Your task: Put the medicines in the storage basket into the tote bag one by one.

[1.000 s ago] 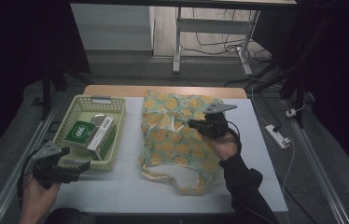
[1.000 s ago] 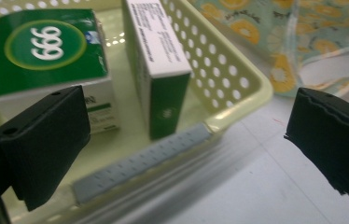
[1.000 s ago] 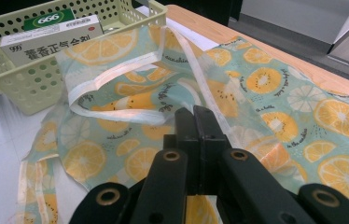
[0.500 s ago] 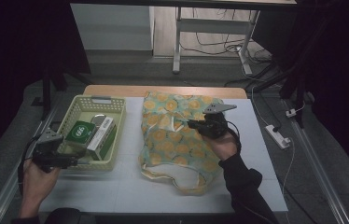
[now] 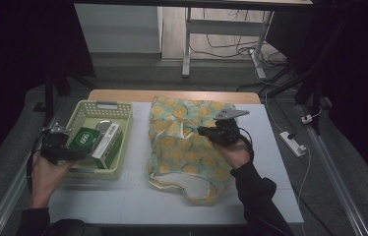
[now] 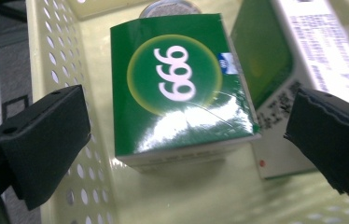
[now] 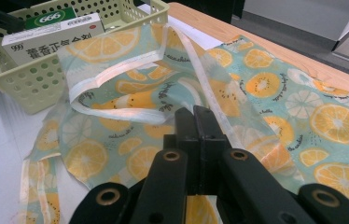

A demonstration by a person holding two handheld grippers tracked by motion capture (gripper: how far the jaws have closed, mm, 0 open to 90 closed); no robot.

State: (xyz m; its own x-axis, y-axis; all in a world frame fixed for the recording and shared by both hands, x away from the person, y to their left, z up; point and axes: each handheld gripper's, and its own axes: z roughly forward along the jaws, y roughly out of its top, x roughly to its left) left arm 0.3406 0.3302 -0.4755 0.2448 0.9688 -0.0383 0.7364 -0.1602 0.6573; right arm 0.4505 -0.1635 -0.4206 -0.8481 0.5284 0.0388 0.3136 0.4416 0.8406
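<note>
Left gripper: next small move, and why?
Probably ease the left gripper forward and shut it on the green box. Its jaws stand open on either side of the box in the basket, not yet touching it. The right gripper looks shut on the fruit-print bag, seemingly ready to receive it.

Dim high view with dark surroundings; brighter, closer gripper views.

From above, only the pale white tabletop [image 5: 123, 196] catches light, while the edges sink into black. In the left gripper view, white glare streaks the glossy green cardboard box [image 6: 182, 84], and the near black jaws blur. The right gripper view is sharp on the orange-slice-printed fabric bag [image 7: 303, 112].
</note>
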